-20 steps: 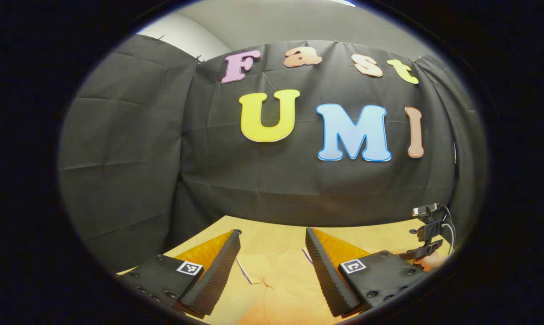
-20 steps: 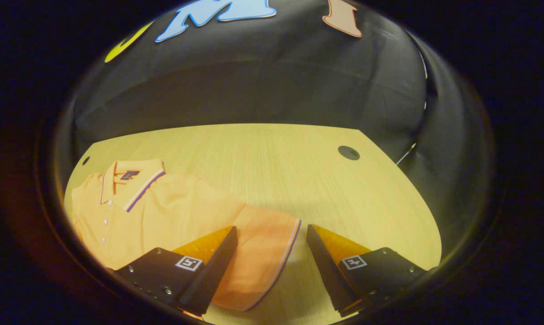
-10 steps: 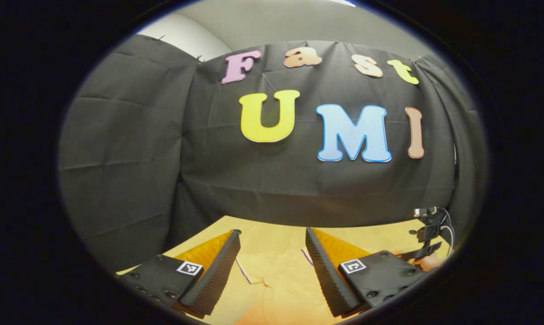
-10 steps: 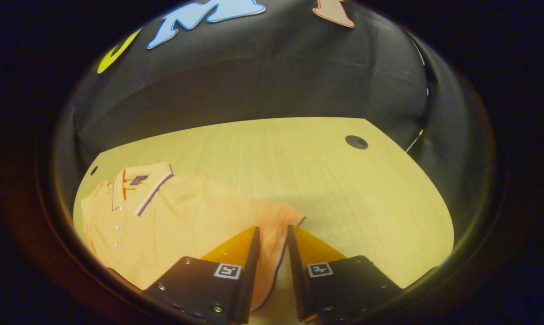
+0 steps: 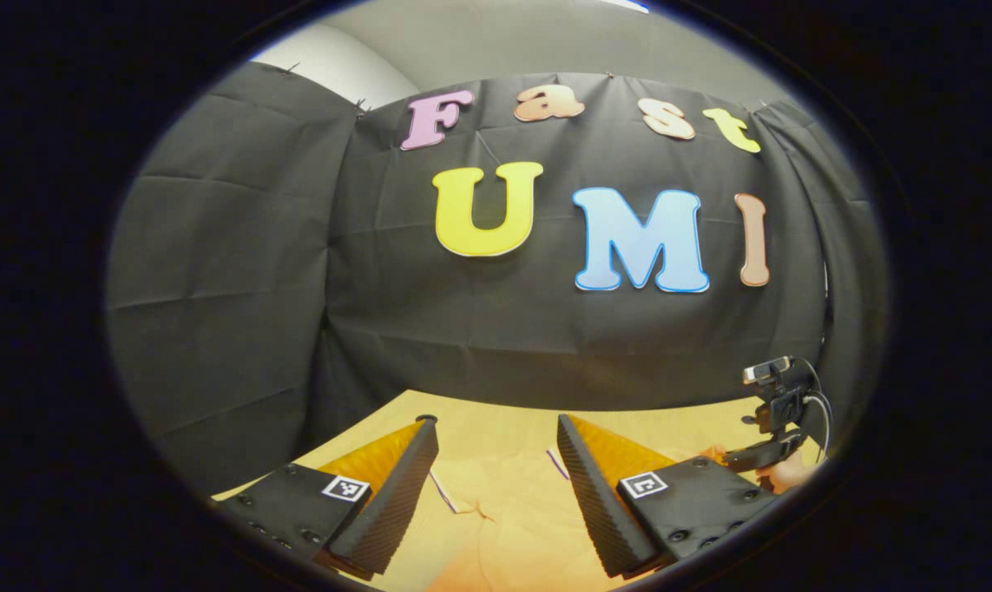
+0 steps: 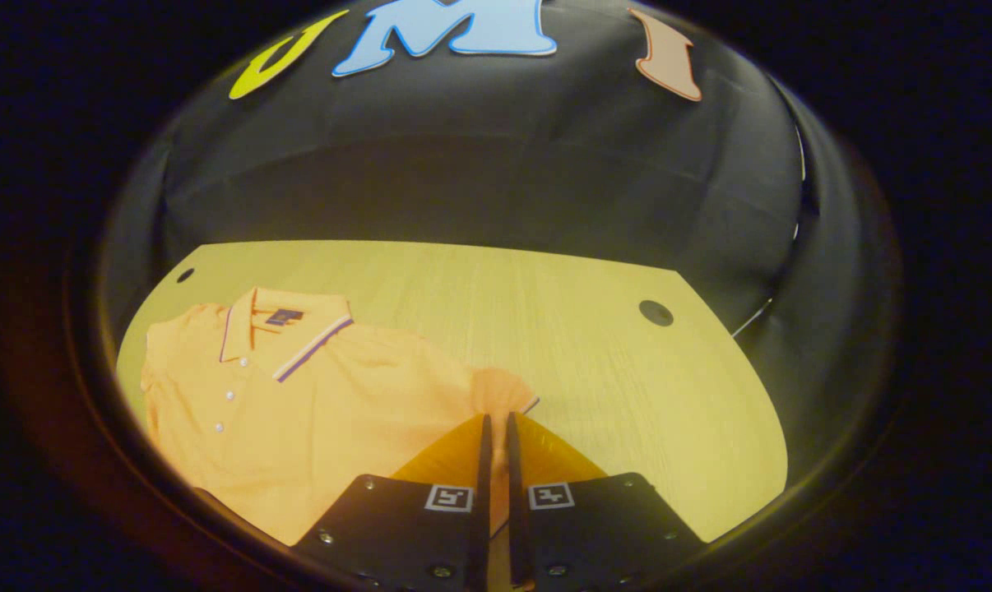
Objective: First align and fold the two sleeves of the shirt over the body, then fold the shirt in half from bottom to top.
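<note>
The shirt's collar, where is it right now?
In the right gripper view the collar lies at the far left of the table, near a small dark hole by the table's corner.

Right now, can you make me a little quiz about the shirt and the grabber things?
1. True or false: the right hand-held gripper has its fingers closed on the shirt sleeve.
2. Multiple choice: the left hand-held gripper is A) open above the orange shirt, B) clamped on the collar, C) holding a button.
3. Fill in: the shirt's collar has a stripe along its edge, and the shirt lies on a wooden ____.

Key: 1 true; 2 A; 3 table.
</note>
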A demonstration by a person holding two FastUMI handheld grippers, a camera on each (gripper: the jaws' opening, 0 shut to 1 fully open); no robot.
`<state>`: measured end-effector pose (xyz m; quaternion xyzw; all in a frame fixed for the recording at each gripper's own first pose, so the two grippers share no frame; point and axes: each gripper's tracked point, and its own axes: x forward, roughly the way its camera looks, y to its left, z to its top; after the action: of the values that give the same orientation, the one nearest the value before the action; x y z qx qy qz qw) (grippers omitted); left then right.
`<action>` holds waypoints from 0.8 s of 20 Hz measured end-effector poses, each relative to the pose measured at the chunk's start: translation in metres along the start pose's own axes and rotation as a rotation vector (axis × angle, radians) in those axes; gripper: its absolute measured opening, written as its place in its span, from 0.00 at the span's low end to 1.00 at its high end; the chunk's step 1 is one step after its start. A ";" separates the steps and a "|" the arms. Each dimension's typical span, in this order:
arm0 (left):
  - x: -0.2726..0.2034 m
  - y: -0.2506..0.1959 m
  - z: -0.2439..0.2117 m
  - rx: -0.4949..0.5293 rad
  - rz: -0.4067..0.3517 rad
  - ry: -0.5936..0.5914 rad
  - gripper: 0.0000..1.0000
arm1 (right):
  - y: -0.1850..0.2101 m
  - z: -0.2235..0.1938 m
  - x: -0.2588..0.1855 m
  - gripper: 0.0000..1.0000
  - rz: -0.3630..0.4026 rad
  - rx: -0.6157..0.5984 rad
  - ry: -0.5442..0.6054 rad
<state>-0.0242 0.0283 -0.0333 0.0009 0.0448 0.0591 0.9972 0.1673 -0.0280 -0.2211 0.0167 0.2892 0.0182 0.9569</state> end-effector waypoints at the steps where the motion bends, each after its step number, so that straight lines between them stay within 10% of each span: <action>1: 0.000 0.002 -0.001 -0.009 0.005 0.000 0.94 | 0.008 0.005 -0.006 0.10 0.021 -0.003 -0.007; 16: -0.015 0.041 -0.023 -0.047 0.083 0.032 0.94 | 0.122 -0.001 -0.012 0.10 0.197 -0.126 0.046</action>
<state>-0.0456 0.0675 -0.0544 -0.0214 0.0591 0.1013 0.9929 0.1541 0.0933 -0.2100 -0.0156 0.3061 0.1309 0.9428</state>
